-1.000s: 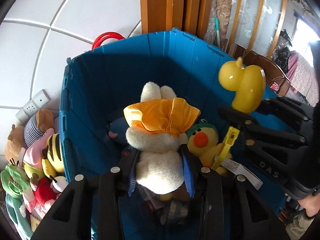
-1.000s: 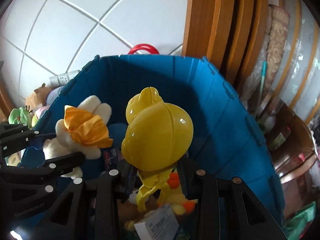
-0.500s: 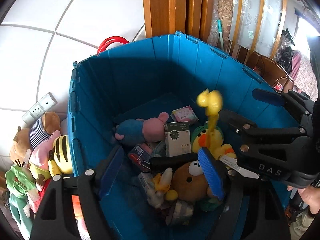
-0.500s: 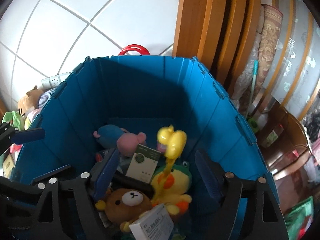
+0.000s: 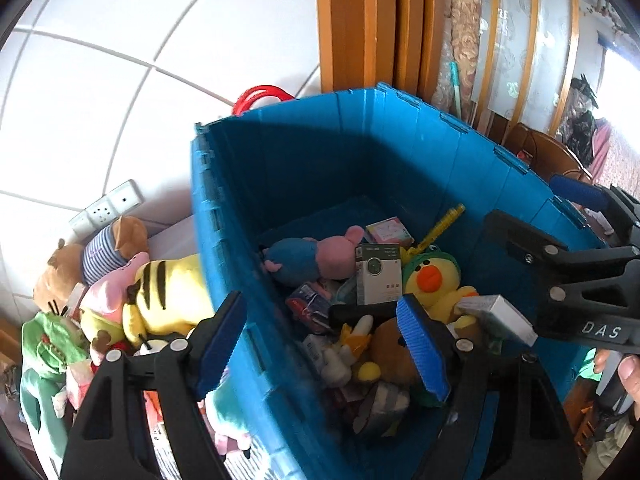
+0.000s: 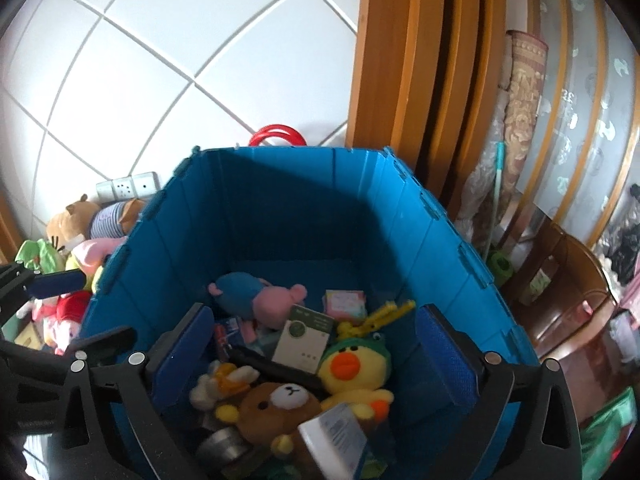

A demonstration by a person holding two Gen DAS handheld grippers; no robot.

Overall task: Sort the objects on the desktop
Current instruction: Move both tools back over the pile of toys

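Observation:
A blue storage bin (image 5: 328, 168) (image 6: 280, 208) holds several toys and boxes. The white plush with the orange hat (image 5: 348, 344) (image 6: 220, 380) lies among them near a brown bear (image 6: 280, 400). The yellow duck toy's stick (image 5: 440, 224) (image 6: 380, 316) lies behind a yellow duck plush in a green hat (image 5: 432, 280) (image 6: 356, 364). My left gripper (image 5: 320, 344) is open and empty, straddling the bin's left wall. My right gripper (image 6: 316, 356) is open and empty above the bin, and also shows at the right of the left wrist view (image 5: 568, 248).
A pile of plush toys (image 5: 120, 296) (image 6: 76, 232) lies outside the bin on the left, below a wall socket (image 5: 108, 208). A white tiled wall is behind. Wooden door frames (image 6: 420, 60) and a brown chair (image 6: 568, 280) stand to the right.
Both grippers opened and dropped their toys: the white plush and the yellow duck toy fell into the bin. The left gripper has shifted left over the bin's wall.

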